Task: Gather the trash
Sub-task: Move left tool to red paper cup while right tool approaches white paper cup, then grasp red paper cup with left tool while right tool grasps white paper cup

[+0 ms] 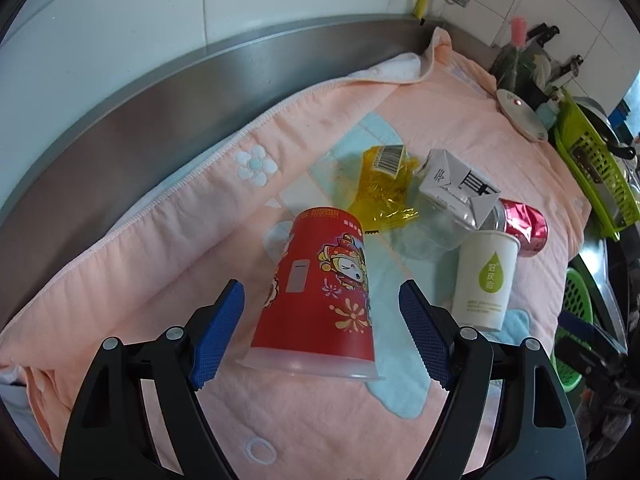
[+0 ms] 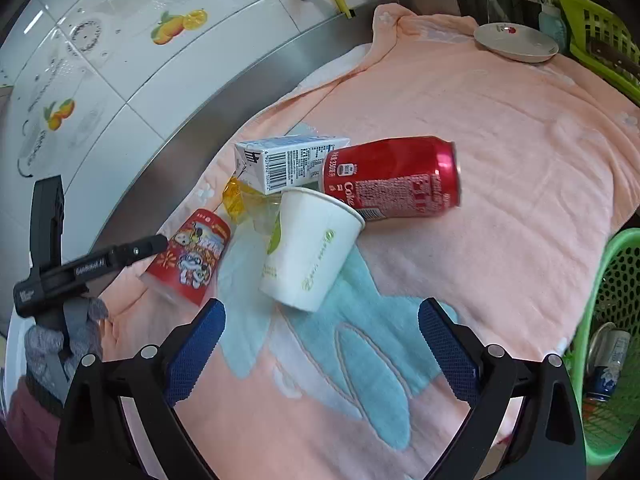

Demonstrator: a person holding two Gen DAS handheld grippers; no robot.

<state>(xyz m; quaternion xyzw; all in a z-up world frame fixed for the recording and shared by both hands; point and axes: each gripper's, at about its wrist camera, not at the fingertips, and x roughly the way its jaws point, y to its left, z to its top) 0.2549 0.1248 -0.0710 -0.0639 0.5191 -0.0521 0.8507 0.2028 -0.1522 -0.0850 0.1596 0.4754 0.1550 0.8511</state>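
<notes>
An upside-down red printed cup (image 1: 320, 288) stands on the pink towel (image 1: 140, 248) between the blue pads of my left gripper (image 1: 321, 286). The jaws are open, with a gap on each side of the cup. Beyond it lie a yellow wrapper (image 1: 384, 184), a clear plastic cup (image 1: 432, 228), a white carton (image 1: 456, 184), a red can (image 1: 524, 226) and a white paper cup (image 1: 486, 280). My right gripper (image 2: 322, 308) is open and empty. The white paper cup (image 2: 312, 244) lies tilted just ahead of its tips, with the red can (image 2: 396, 176) and the carton (image 2: 288, 160) behind.
A green basket (image 2: 612, 320) holding cans stands at the right edge of the counter. A plate (image 2: 516, 42) and a green dish rack (image 2: 592, 28) sit at the back right. A steel upstand (image 1: 160, 100) and tiled wall close the far side. A gloved hand (image 2: 60, 332) holds the left gripper.
</notes>
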